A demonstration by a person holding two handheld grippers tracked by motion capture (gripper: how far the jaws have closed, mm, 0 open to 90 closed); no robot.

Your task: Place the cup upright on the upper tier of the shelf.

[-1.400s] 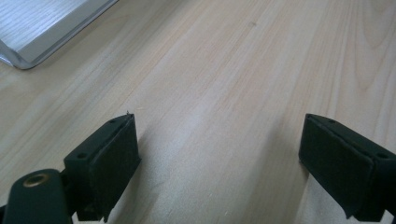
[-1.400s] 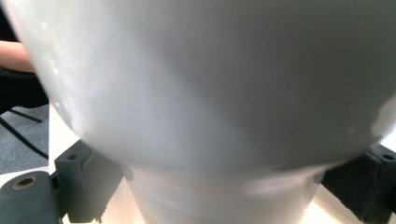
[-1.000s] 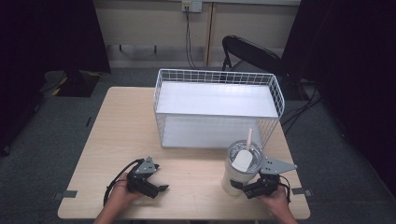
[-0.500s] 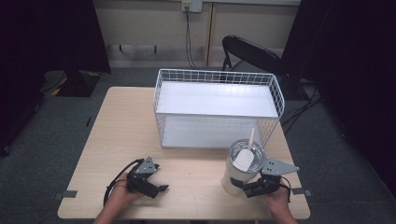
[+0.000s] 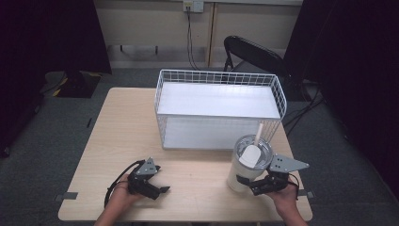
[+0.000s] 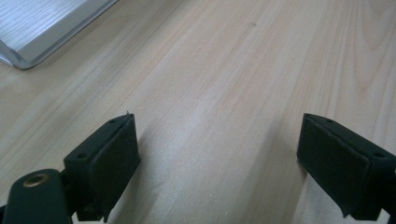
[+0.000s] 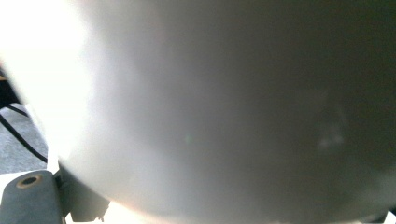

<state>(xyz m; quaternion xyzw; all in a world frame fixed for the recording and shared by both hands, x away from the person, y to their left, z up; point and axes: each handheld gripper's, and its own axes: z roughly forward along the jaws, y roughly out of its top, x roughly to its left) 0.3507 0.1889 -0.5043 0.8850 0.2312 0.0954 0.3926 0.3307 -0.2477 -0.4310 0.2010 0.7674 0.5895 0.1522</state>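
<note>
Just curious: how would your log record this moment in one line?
left gripper: open, empty, on table | right gripper: at tumbler, grip unclear | basket: behind

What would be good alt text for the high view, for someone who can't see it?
A person's right gripper presses against a white tumbler with lid and straw at the near right of a wooden table. The left gripper rests open at the near left, holding nothing. A white wire basket stands behind them.

Wire basket (image 5: 220,107) at table (image 5: 122,132) rear centre; tumbler (image 5: 249,162) before its right corner, near front edge.
</note>
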